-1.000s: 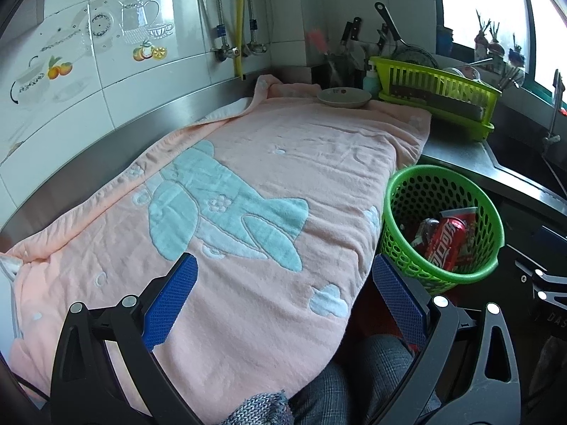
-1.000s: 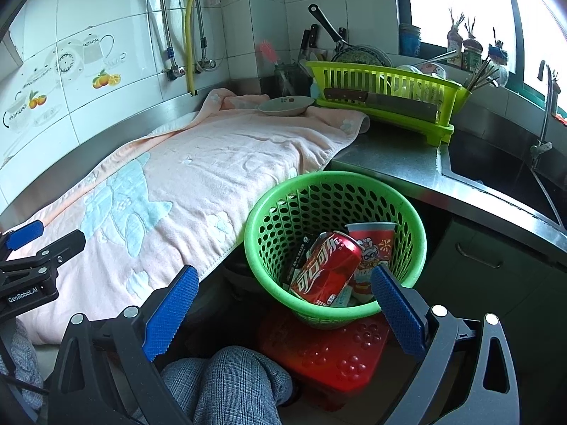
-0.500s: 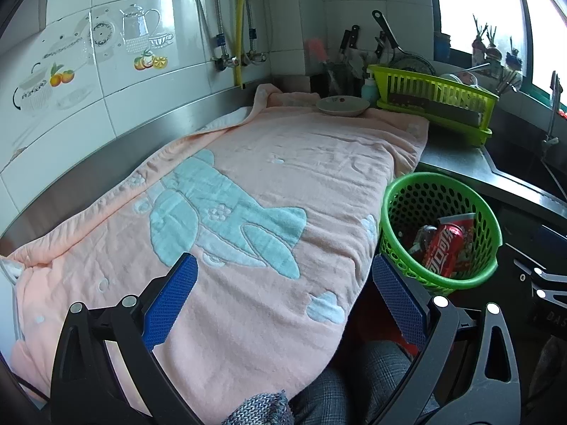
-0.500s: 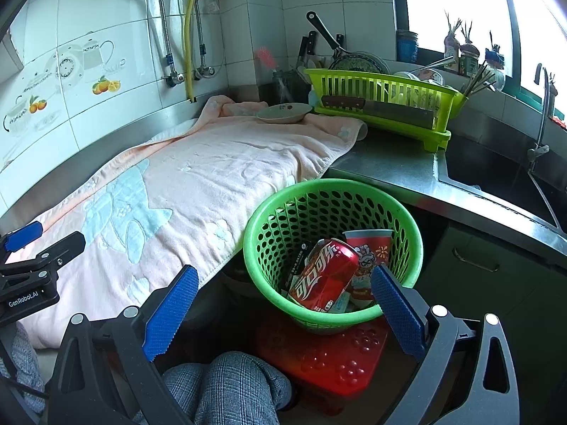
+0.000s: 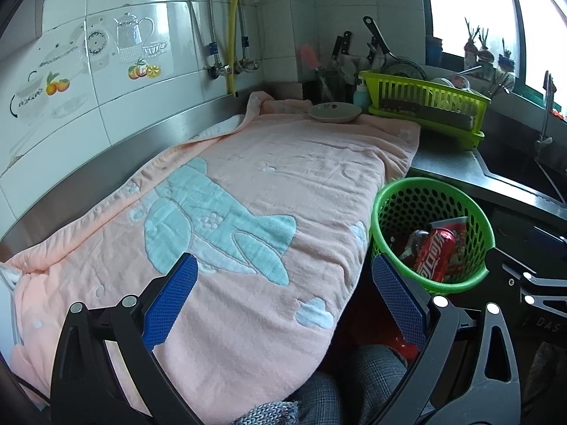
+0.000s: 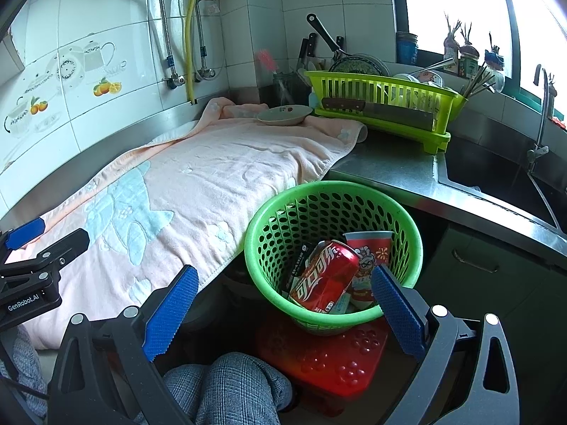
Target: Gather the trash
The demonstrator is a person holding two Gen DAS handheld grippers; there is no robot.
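Note:
A green perforated basket (image 6: 283, 219) stands on a red stool (image 6: 329, 361) beside the counter. In it lie a red soda can (image 6: 324, 276), a red paper cup (image 6: 372, 255) and a dark wrapper (image 6: 297, 262). The basket (image 5: 393, 205) and the can (image 5: 434, 253) also show in the left wrist view. My right gripper (image 6: 283, 308) is open and empty, just in front of the basket. My left gripper (image 5: 280, 299) is open and empty above the near edge of the pink towel (image 5: 248, 184). I see no loose trash on the towel.
A pale dish (image 6: 285, 115) sits at the towel's far end. A lime dish rack (image 6: 382, 106) with a cleaver stands behind it. A steel sink (image 6: 496, 173) is at the right. The person's knee (image 6: 226, 389) is below the grippers. Tiled wall with pipes (image 6: 191, 35) lies behind.
Both grippers have pulled back and risen slightly, so the basket and towel look a little farther away. Both stay open and empty. The trash in the basket has not moved.

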